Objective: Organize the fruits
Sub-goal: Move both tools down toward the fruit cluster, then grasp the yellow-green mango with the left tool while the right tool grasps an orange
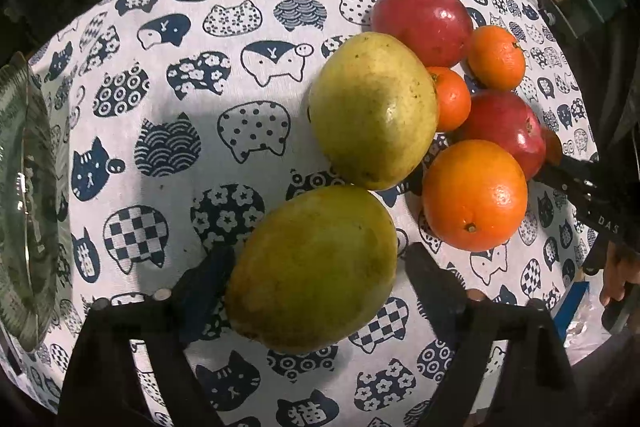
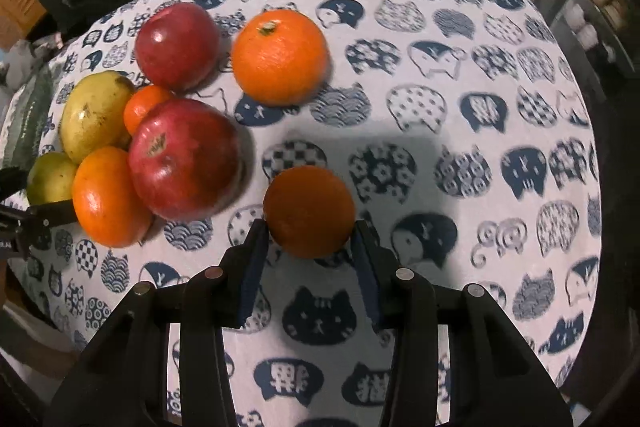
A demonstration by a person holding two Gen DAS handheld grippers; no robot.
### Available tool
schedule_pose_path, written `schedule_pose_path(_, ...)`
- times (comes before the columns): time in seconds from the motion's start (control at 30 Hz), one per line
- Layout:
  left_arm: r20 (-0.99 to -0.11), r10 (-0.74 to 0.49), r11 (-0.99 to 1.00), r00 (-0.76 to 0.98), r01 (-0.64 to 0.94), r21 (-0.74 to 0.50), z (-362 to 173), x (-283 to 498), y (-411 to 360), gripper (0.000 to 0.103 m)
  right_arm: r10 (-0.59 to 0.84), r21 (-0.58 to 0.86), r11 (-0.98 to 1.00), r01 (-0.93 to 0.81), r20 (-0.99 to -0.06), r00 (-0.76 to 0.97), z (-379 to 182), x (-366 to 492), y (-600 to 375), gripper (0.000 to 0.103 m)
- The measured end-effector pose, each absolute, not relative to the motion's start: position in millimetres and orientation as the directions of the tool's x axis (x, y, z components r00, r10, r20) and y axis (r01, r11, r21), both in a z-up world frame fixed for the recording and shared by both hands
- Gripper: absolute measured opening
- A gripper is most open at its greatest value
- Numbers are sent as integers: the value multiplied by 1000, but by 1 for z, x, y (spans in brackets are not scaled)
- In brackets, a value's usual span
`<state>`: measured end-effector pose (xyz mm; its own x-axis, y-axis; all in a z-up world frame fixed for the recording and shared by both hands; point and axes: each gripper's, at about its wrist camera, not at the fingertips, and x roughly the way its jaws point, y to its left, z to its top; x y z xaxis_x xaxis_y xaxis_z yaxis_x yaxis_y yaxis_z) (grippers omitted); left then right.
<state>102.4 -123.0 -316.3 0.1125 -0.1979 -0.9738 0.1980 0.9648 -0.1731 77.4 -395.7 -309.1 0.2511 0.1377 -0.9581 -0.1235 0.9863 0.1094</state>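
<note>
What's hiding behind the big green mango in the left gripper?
Another green mango, then oranges and red apples. The cat tablecloth under the held mango is covered.

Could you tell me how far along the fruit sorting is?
Early. Nothing looks sorted: two apples, oranges and a mango remain clustered on the tablecloth. The left gripper grips a second mango; the right gripper grips an orange.
</note>
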Motion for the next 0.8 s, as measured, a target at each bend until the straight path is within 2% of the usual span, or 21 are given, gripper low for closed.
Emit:
schedule_pose_path(0.07,-973,-201,964,115,201,-176,-317,102,-125,86,135,110,988,-113,-961,242,-309,74,-397,41)
schedule_pose_path(0.2,-973,-203,962,114,210,-176,-317,101,-126,77,141,119,988,-100,-957,254,-310,72,-399,43)
schedule_pose_path(0.27,-975,-190,963,117,214,-162,-319,103,-134,74,145,125,988,-94,-956,255,-312,73,-399,53)
schedule_pose_path(0.33,-975,-186,964,122,216,-156,-319,104,-137,71,143,123,988,-93,-954,262,-313,73,-401,54)
schedule_pose_path(0.7,-974,-179,963,136,229,-145,-317,100,-134,72,151,109,981,-158,-946,286,-315,92,-383,54)
schedule_pose_path(0.8,-974,-177,962,140,232,-141,-318,100,-137,72,126,79,982,-171,-951,281,-320,96,-372,45)
